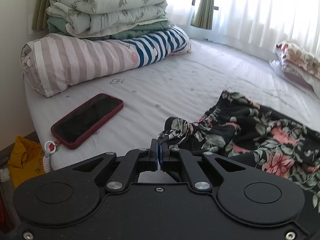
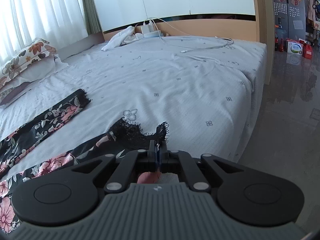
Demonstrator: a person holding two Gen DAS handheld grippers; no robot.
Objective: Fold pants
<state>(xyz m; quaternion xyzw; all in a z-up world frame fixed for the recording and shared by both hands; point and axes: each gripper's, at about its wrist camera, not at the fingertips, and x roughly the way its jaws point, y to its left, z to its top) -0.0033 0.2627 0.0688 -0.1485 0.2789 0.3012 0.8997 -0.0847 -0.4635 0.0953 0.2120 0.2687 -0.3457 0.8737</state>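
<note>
While the left gripper pinches the gathered waistband of the pants, its 2 fingers are pressed together on a bunched knot of floral cloth just ahead of the tips. From that grip the pants spread away to the right of the gripper, rumpled, black with pink flowers and green leaves, lying on the bed. Left of the gripper and slightly ahead lies a phone in a red case, screen up, with a charm hanging off its near corner. Farther ahead and left sits a striped quilt with a folded green quilt stacked on top. Far ahead to the right rests a floral pillow.

At the other end, the right gripper is closed on the lace hem of 1 leg, the black fringe poking up just past the fingertips. A 2nd leg lies flat on the sheet ahead and left of this gripper, apart from the first, its own lace end pointing away. Well ahead, a white cable loops across the bed.
</note>
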